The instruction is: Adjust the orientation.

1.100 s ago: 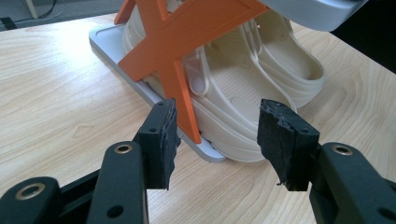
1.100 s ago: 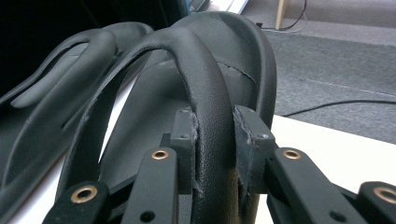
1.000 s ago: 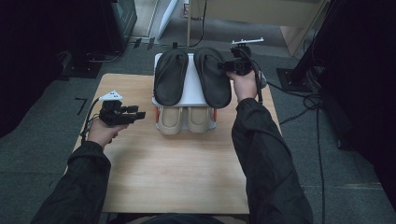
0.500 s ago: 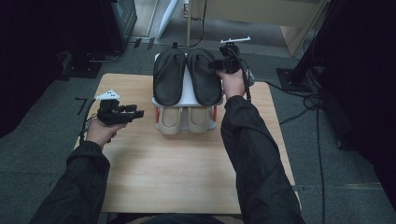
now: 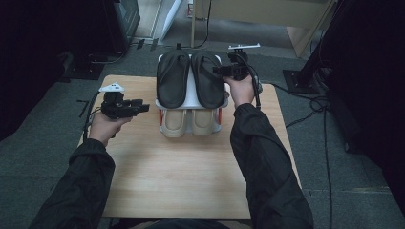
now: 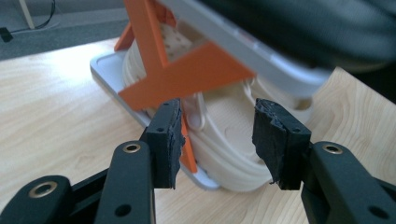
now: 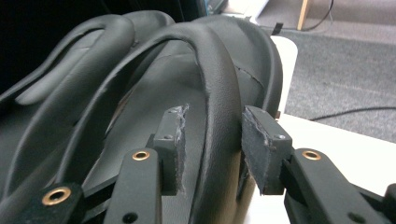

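Straddling the black sandal's strap [image 7: 219, 93], right tongs [image 7: 210, 144] just loosened; left tongs [image 6: 217, 135] narrowing, empty, near the shoe rack [image 6: 187, 70].

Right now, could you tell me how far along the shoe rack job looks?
Both black sandals lie on the top shelf of the rack, and the cream shoes sit below, so placing looks done. The right gripper has just been opening, the right sandal's strap between its pads, not pressed. The left gripper waits open beside the rack. Left: withdrawing the right.
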